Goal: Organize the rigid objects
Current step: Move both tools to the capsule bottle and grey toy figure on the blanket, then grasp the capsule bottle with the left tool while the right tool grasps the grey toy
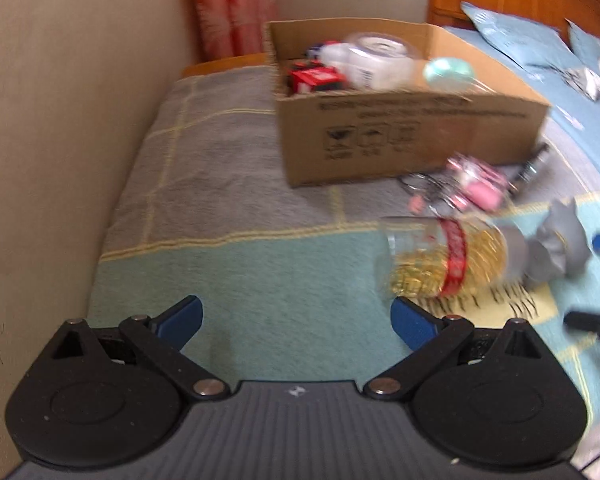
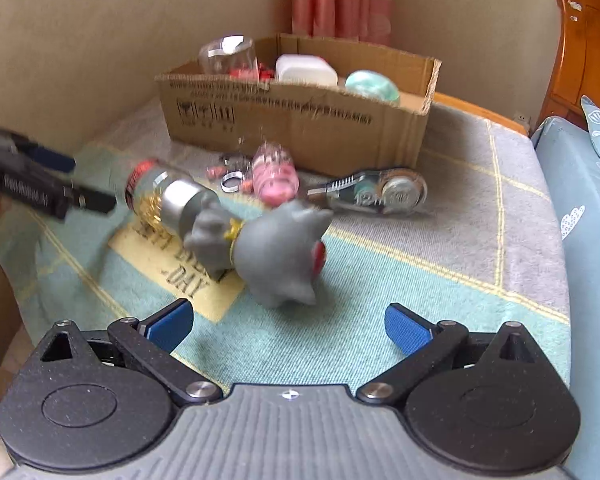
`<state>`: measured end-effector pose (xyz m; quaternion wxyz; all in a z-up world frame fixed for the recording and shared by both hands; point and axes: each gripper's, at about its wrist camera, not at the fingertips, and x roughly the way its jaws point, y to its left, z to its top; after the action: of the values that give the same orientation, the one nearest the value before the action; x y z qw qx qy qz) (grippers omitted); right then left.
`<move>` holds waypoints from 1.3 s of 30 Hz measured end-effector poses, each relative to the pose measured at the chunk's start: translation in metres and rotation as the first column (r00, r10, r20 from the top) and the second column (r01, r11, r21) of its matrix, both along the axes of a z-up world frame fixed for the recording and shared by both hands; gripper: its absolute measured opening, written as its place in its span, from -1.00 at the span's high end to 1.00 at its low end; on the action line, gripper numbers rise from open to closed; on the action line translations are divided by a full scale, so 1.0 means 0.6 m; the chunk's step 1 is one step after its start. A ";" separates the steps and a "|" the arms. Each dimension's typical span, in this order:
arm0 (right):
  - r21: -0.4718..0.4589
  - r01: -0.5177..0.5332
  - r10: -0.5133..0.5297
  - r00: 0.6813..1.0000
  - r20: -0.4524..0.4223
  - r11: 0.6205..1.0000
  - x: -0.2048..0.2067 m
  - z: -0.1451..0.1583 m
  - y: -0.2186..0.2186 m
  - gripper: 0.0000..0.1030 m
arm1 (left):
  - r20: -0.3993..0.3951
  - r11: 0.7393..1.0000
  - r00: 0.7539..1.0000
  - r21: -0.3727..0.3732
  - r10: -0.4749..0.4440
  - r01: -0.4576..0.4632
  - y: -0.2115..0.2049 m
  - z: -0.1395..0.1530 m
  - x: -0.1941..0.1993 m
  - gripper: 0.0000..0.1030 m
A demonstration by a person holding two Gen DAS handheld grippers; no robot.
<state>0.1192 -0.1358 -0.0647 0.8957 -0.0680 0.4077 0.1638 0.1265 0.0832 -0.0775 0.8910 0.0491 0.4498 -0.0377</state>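
Left wrist view: my left gripper (image 1: 296,322) hangs above the blanket on the bed (image 1: 228,168), jaws wide apart, nothing between them. Cardboard box (image 1: 412,136) sits ahead, already holding a red packet (image 1: 316,80), a white tub (image 1: 376,62) and a mint-green lid (image 1: 448,72). Loose items lie to the right of my fingers: a clear jar of gold bits with a red label (image 1: 444,256) on its side, a grey figurine (image 1: 556,244) touching its cap end, and a pink item (image 1: 480,184) just in front of the box. Frame is motion-blurred; fine detail unreadable.

Right wrist view: my right gripper (image 2: 288,326) is also spread open and empty, aimed at the grey figurine (image 2: 280,252), which lies just ahead of the fingertips. The jar (image 2: 164,196) lies behind it, touching. A correction tape dispenser (image 2: 380,194) lies near the box (image 2: 300,128); the pink item (image 2: 276,178) sits between jar and dispenser. My left gripper (image 2: 56,184) shows at the left edge.

Judgement: the step in hand is picking the figurine with the right. Its rounded body may slip, so I should centre the pads across its widest part, close squarely, and lift straight up so the jar is not rolled. Then carry it over the box rim and release low.
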 end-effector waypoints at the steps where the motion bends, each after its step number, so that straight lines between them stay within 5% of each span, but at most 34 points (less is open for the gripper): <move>1: -0.023 0.001 -0.001 1.000 -0.006 1.000 0.001 -0.007 0.005 -1.00 | -0.004 1.000 1.000 -0.005 0.000 0.000 0.002 0.000 0.003 -0.94; 7: -0.025 0.025 -0.024 0.999 0.021 0.999 0.001 -0.013 0.007 -1.00 | -0.023 0.994 0.994 -0.025 -0.103 0.103 -0.015 -0.004 -0.017 -0.94; 14: -0.017 0.018 -0.018 0.999 0.042 1.000 -0.005 -0.015 0.003 -1.00 | -0.036 0.958 0.958 -0.054 -0.283 0.281 -0.072 -0.021 -0.032 -0.94; 39: -0.010 0.010 -0.009 0.998 0.055 1.000 -0.011 -0.011 -0.006 -1.00 | 0.055 0.948 0.947 -0.021 -0.316 0.318 -0.114 -0.030 0.021 -0.99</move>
<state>0.1127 -0.1394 -0.0713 0.9070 -0.0753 0.3840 0.1555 0.1388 0.0147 -0.0953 0.8851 0.1086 0.4126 -0.1857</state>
